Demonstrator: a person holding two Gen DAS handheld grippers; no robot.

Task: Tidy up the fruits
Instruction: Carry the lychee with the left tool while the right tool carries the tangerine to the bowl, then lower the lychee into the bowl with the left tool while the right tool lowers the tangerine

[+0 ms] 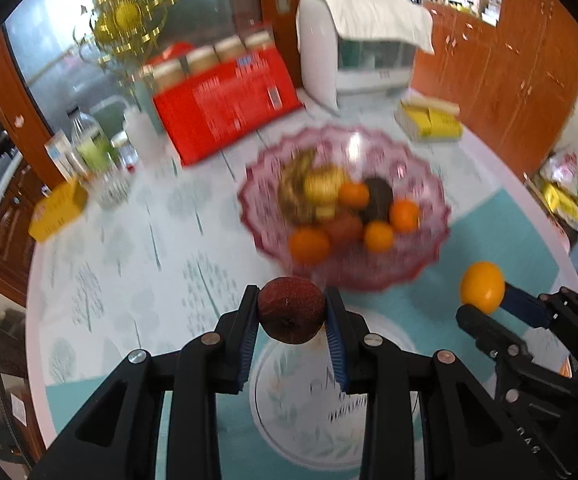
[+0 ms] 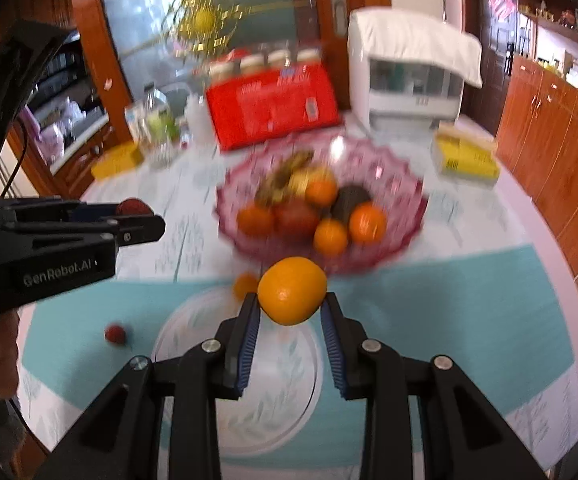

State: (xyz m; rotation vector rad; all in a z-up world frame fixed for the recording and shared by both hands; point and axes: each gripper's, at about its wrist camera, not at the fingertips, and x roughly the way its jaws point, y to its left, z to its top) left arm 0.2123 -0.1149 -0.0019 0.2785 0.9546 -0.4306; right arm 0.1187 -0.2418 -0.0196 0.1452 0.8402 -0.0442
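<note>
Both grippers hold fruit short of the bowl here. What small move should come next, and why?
Probably carry both forward over the pink glass bowl before opening. The left gripper is shut on a dark red fruit and the right gripper on an orange; both sit short of the bowl's near rim, above the tablecloth, so opening now would likely drop them outside.
</note>
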